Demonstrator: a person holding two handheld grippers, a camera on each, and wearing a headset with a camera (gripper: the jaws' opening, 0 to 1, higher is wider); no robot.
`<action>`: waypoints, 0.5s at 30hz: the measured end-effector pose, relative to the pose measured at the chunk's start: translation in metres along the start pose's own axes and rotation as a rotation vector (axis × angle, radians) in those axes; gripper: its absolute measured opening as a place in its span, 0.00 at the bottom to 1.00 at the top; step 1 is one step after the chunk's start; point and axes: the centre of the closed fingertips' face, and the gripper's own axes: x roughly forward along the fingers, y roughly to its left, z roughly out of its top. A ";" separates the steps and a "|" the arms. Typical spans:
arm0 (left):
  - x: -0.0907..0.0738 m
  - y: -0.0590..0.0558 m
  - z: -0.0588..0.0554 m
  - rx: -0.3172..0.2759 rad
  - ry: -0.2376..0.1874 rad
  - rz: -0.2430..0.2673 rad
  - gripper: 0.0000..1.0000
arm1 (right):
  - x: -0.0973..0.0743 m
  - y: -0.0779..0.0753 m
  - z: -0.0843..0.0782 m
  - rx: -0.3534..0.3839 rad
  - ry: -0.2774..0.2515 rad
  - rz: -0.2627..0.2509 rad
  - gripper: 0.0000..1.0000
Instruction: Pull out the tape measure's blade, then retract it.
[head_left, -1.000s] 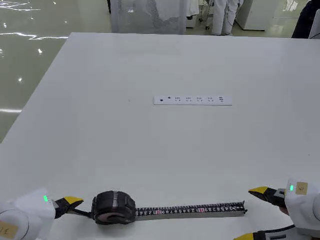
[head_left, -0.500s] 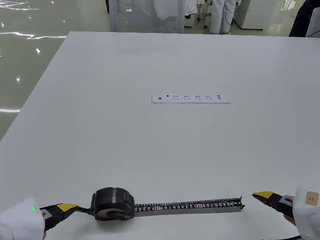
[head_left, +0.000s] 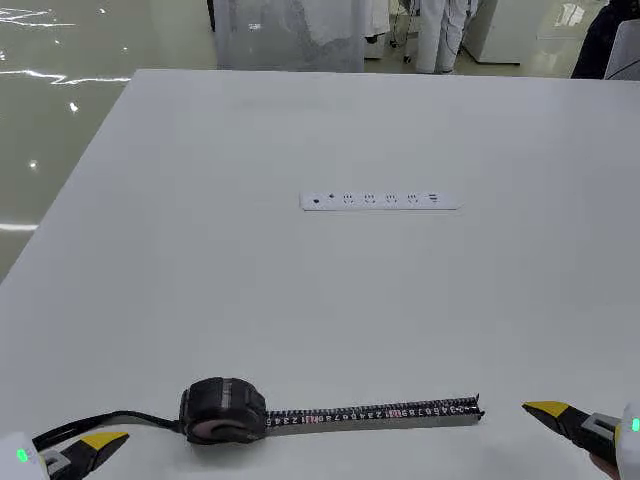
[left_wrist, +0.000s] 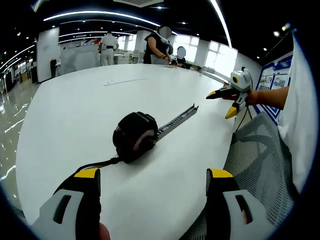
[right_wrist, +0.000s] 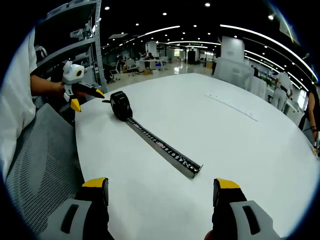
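Tape measure case (head_left: 223, 410) near-left on table (head_left: 330, 300), blade (head_left: 375, 412) lying flat, out to the right. Left gripper (left_wrist: 153, 175) and right gripper (right_wrist: 162, 184): jaws apart, holding nothing. Retract likely next: pin case with left, pinch hook end (head_left: 478, 407), feed back slowly, no whip.

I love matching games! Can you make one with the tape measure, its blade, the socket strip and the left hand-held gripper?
Things:
1. tape measure case
2. blade
3. power strip
4. left hand-held gripper

Descriptions:
A. white, with a row of sockets
B. jaws wide open
C. black and round
D. pulled out, lying flat

Pairs: 1-C, 2-D, 3-A, 4-B
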 end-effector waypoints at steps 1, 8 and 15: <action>-0.001 0.001 -0.001 0.002 -0.002 0.011 0.85 | -0.002 0.002 0.000 0.002 -0.001 -0.001 0.87; -0.009 -0.003 -0.006 -0.029 -0.023 0.051 0.91 | -0.013 0.007 -0.005 0.011 -0.003 -0.016 0.89; -0.014 -0.006 -0.008 -0.049 -0.051 0.092 0.93 | -0.018 0.009 -0.008 0.022 -0.006 -0.025 0.91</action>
